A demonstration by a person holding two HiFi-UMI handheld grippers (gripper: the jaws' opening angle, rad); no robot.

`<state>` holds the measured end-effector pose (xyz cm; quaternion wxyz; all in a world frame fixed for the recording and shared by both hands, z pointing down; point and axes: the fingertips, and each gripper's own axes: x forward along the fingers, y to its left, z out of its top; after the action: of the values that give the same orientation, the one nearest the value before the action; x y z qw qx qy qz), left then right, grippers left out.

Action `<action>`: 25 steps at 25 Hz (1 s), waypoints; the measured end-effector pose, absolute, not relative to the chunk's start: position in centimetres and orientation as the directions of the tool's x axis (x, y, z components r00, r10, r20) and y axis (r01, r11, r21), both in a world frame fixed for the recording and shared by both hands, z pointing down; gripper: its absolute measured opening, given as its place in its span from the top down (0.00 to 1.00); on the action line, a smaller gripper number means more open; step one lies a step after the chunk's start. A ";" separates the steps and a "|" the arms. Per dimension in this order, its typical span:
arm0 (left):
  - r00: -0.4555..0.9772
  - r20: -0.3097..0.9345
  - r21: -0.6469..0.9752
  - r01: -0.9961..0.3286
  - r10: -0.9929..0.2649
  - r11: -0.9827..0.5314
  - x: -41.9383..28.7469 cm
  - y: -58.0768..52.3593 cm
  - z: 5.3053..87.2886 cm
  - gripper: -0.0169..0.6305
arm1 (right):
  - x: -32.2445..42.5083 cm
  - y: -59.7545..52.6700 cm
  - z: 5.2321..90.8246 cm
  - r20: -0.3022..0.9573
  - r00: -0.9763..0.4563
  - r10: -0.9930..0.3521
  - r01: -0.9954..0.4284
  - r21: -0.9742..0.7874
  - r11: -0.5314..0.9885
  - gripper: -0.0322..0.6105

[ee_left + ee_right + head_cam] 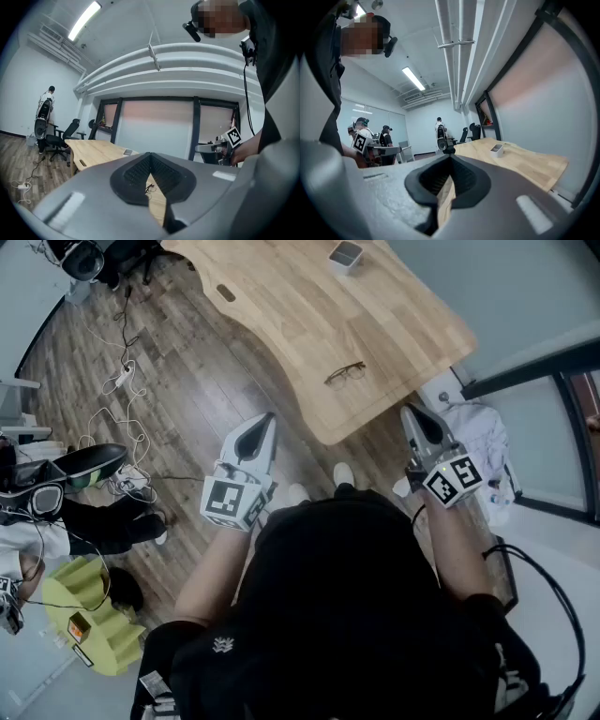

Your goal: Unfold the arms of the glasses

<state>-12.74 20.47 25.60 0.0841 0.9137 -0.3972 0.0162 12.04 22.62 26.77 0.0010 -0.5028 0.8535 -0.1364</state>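
While the pale wooden table (375,324), smooth-grained with a curved front edge, fills the space ahead, the left gripper (265,423) and right gripper (410,413) hang short of it, each with its ribbed dark pads pressed together on nothing. The glasses (345,373) lie near that front edge, well apart from both. Thin and dark-framed, they look light, slippery and easily bent; best to steady the bridge and pinch one arm near its hinge.
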 end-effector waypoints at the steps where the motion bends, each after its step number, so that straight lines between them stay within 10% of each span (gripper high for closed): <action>1: 0.688 0.097 0.141 -0.725 -0.719 -0.674 -12.8 20.5 25.7 0.97 | 11.7 22.7 26.9 0.138 -0.493 -0.859 -0.860 -0.229 0.456 0.95; 25: 0.570 0.219 0.145 -0.822 -0.792 -0.551 -7.6 11.3 31.2 0.97 | 11.8 8.9 34.7 0.268 -0.719 -0.641 -0.694 -0.232 0.681 0.95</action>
<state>-7.64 11.33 31.18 0.1159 0.8783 -0.4594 0.0643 11.83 8.86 34.74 -0.0825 -0.3655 0.9132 -0.1602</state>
